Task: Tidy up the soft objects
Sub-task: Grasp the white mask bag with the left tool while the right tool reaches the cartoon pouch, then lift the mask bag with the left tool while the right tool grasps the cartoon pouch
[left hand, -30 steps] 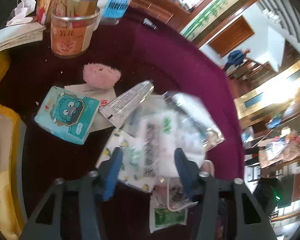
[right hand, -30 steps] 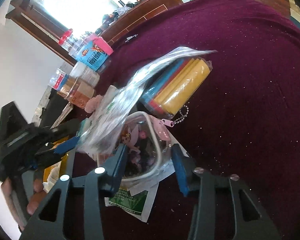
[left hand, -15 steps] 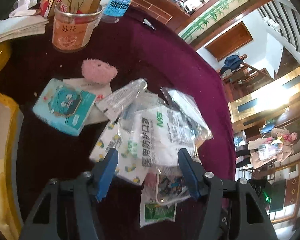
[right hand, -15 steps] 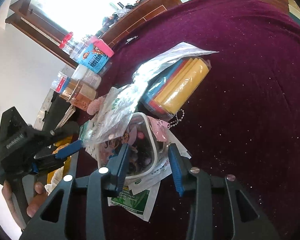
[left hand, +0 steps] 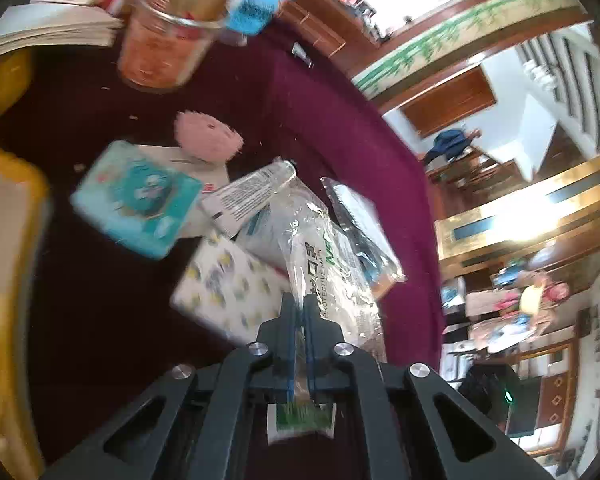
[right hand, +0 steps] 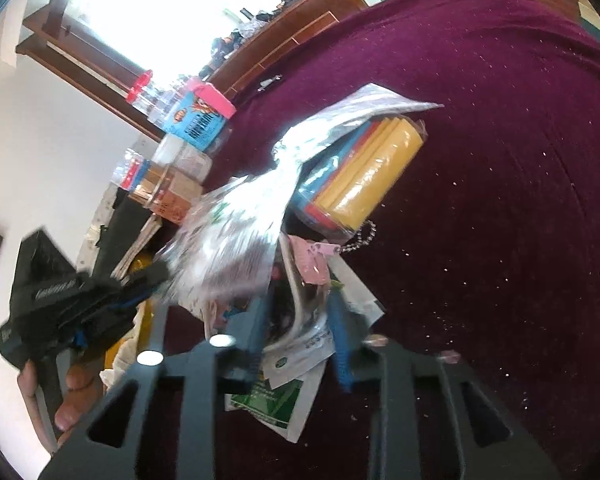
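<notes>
Here the left hand-held gripper [left hand: 299,312] has just snapped its jaws together on the edge of a clear mask packet [left hand: 332,276], which trails up and away from the blue pads over the pile on the maroon-covered desk [left hand: 332,120]. The left wrist view alone shows what lies around it: a teal tissue pack with a cartoon face [left hand: 138,200], a fluffy pink puff [left hand: 208,136] beyond it, a white tube [left hand: 248,196], and a white pack printed with yellow fruit [left hand: 228,288] just left of the pinched packet. On the packet I can read "PROTECTIVE" in grey and some green letters, plus Chinese characters too smeared to read.

The right wrist view gives the other side: the same packet [right hand: 240,232] stretched between the left hand-held gripper [right hand: 148,284], with a person's fingers [right hand: 72,384] wrapped on its handle, and the pile. The right hand-held gripper [right hand: 300,312] has been closing too, its blue fingers pressing on a clear pouch with a pink zip tab [right hand: 300,280]. Behind it sits a bagged roll of yellow, red and blue cloths [right hand: 364,176]. A green-and-white sachet [right hand: 276,396] lies under the pouch, its print unreadable. The jars at the desk's far edge are blurred in both views.
</notes>
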`<action>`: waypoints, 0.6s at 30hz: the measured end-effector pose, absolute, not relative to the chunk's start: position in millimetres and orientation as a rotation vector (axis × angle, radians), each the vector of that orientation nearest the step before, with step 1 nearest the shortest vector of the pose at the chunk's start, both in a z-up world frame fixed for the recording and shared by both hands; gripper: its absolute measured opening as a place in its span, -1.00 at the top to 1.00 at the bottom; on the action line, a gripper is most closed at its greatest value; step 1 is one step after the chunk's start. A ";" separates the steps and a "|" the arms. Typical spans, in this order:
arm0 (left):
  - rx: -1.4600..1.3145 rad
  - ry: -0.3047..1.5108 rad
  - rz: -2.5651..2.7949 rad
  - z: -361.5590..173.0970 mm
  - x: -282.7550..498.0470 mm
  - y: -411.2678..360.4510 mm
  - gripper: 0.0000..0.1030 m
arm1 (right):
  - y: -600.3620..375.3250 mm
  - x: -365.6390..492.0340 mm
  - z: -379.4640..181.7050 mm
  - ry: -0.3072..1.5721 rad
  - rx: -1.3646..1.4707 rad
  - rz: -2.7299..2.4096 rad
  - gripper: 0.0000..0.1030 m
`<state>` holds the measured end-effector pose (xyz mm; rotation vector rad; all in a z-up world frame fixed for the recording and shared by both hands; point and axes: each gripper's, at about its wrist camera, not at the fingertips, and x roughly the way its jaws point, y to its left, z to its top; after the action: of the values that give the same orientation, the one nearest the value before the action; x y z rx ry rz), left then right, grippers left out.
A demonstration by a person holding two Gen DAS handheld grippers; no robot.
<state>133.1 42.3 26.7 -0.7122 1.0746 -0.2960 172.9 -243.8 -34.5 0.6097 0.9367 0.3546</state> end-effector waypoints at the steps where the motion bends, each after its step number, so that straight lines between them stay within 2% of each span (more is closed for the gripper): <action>1: -0.722 1.054 -0.300 31.7 118.9 51.7 0.98 | -244.2 171.9 -32.7 0.930 0.611 0.358 0.87; 8: -0.737 0.988 -0.307 40.6 50.7 92.1 0.99 | -246.1 164.0 -19.1 0.881 0.574 0.345 0.90; 10: -0.716 1.010 -0.312 33.5 34.7 95.6 0.99 | -244.4 162.9 -15.3 0.864 0.564 0.363 0.83; 11: -0.713 1.021 -0.312 28.8 28.5 95.6 0.99 | -244.7 161.6 -14.5 0.853 0.572 0.352 0.61; 12: -0.709 1.033 -0.314 25.6 24.5 95.9 0.99 | -242.3 160.9 -13.1 0.851 0.561 0.343 0.03; 14: -0.707 1.063 -0.327 17.5 11.0 96.4 0.99 | -237.3 159.2 -9.1 0.827 0.523 0.329 -0.51; 18: -0.638 1.063 -0.299 11.6 -7.5 92.5 0.98 | -222.1 165.1 -9.5 0.842 0.437 0.308 -0.64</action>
<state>-7.5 92.5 11.6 -0.6384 1.0629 -0.2990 165.1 -222.1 -9.5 0.4366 0.8421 0.3078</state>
